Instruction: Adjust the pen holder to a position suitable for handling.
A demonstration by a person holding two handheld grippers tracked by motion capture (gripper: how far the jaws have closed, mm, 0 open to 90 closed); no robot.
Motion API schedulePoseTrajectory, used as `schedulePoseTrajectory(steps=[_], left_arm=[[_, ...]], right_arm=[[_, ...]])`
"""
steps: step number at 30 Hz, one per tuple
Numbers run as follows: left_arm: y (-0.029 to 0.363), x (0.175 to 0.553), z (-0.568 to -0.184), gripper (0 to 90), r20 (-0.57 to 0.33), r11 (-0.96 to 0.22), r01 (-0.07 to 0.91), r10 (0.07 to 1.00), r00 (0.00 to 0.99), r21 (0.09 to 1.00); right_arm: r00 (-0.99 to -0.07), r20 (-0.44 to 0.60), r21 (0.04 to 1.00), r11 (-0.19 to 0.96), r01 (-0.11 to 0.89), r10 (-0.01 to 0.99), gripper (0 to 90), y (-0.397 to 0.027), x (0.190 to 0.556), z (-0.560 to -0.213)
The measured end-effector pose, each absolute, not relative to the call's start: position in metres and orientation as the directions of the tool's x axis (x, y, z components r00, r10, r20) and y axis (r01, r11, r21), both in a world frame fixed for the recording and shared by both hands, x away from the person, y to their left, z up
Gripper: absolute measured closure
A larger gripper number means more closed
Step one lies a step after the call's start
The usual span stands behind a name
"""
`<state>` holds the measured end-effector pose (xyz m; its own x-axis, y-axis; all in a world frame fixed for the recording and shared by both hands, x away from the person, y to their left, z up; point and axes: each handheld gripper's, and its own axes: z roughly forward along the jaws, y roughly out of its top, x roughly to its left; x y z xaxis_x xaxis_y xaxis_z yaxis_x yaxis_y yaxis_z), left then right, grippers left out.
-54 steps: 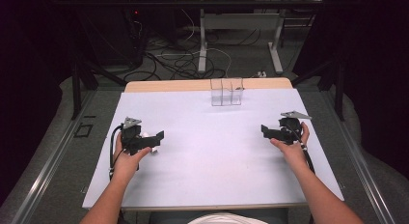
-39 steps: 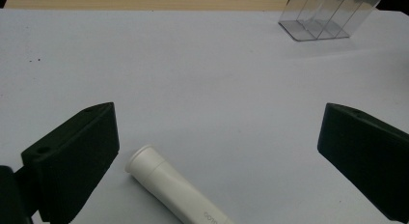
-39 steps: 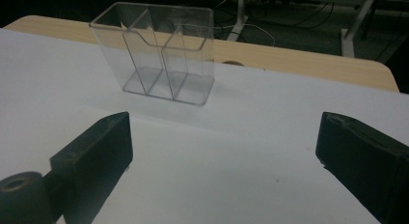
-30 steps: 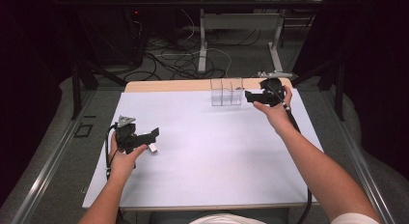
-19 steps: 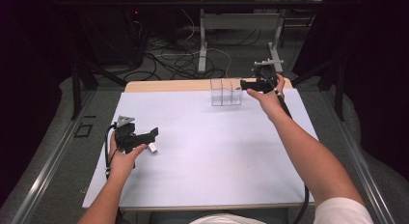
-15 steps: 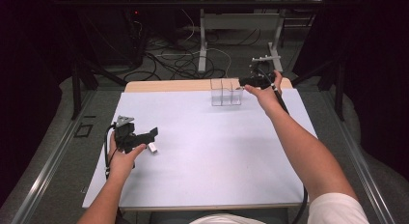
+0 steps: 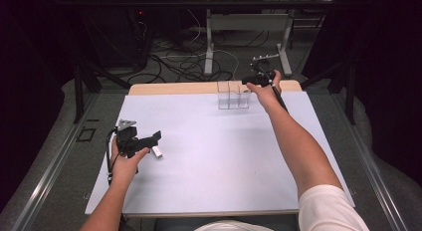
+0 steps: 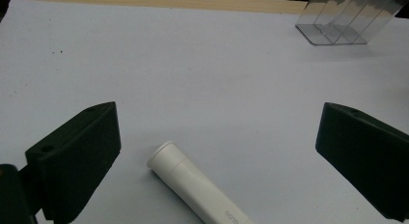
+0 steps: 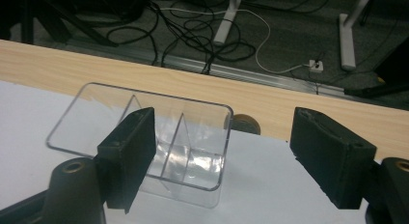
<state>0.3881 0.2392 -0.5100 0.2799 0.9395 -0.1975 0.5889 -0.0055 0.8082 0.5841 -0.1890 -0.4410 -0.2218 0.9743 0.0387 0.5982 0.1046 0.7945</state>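
One white tube (image 8: 197,190) lying flat, rim toward far edge, between wide-open left jaws; right jaws closing, empty.

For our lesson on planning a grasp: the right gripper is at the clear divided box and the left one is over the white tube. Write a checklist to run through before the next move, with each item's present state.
1. Right gripper jaws open: ok; they have just been closing a little, with nothing pressed between them.
2. Clear divided box upright on the table: ok.
3. Box compartments free of contents: ok.
4. Right jaws straddle the box's near-right corner: ok, one jaw overlaps the box; contact cannot tell.
5. Left gripper open around the white tube: ok, the tube lies between the jaws, untouched.
6. Tube capped or open: cannot tell.
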Motion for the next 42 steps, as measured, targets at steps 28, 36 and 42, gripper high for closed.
schedulePoseTrajectory(steps=[28, 36, 42], left_arm=[[0.242, 0.387, -0.511, 3.1, -0.204, 0.006, 0.587, 0.941, 0.271, 0.809], [0.243, 0.388, -0.512, 3.2, -0.208, 0.009, 0.591, 0.941, 0.268, 0.806], [0.243, 0.388, -0.512, 3.4, -0.203, 0.003, 0.595, 0.941, 0.269, 0.803]], right_arm=[[-0.183, 0.019, 0.708, 0.116, 0.696, 0.983, 51.8, -0.186, 0.602, -0.478], [-0.171, 0.032, 0.680, 0.104, 0.726, 0.985, 63.9, -0.184, 0.604, -0.485], [-0.136, 0.063, 0.662, 0.061, 0.747, 0.989, 76.1, -0.184, 0.604, -0.487]])
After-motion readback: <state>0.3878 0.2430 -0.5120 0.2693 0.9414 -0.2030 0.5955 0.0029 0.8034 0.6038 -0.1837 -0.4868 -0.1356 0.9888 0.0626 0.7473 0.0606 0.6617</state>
